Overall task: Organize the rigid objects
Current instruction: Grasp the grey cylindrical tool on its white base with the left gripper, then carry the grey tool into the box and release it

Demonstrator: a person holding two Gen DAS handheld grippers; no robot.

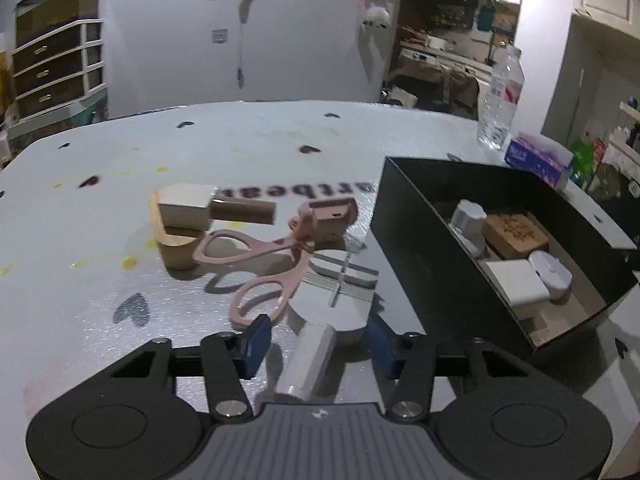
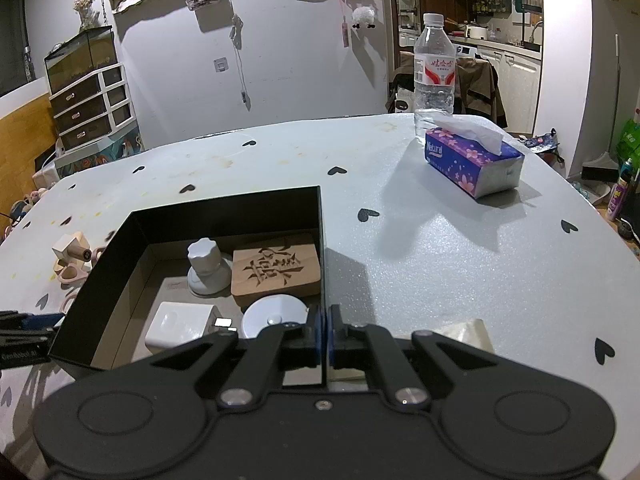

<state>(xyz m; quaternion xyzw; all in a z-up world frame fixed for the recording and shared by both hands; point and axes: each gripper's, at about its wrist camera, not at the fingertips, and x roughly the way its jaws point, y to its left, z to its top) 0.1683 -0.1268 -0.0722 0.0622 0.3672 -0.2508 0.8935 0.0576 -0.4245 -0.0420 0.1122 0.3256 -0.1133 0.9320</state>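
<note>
My left gripper (image 1: 316,342) is open, its blue pads either side of a grey metal tool with a round base and a cylindrical handle (image 1: 320,332) lying on the table. A pink eyelash curler (image 1: 264,264) lies just beyond it, then a wooden stamp (image 1: 212,210) on a small wooden dish (image 1: 176,248) and a pink case (image 1: 334,216). The black box (image 1: 424,248) at the right holds a white knob (image 2: 206,266), a carved wooden block (image 2: 276,272), a white square (image 2: 180,324) and a white round case (image 2: 272,316). My right gripper (image 2: 325,330) is shut on the box's right wall (image 2: 322,256).
A water bottle (image 2: 434,72) and a purple tissue box (image 2: 472,160) stand on the far right of the heart-print table (image 2: 440,260). A folded plastic scrap (image 2: 464,334) lies by my right gripper. Drawers (image 2: 92,108) stand beyond the table's left edge.
</note>
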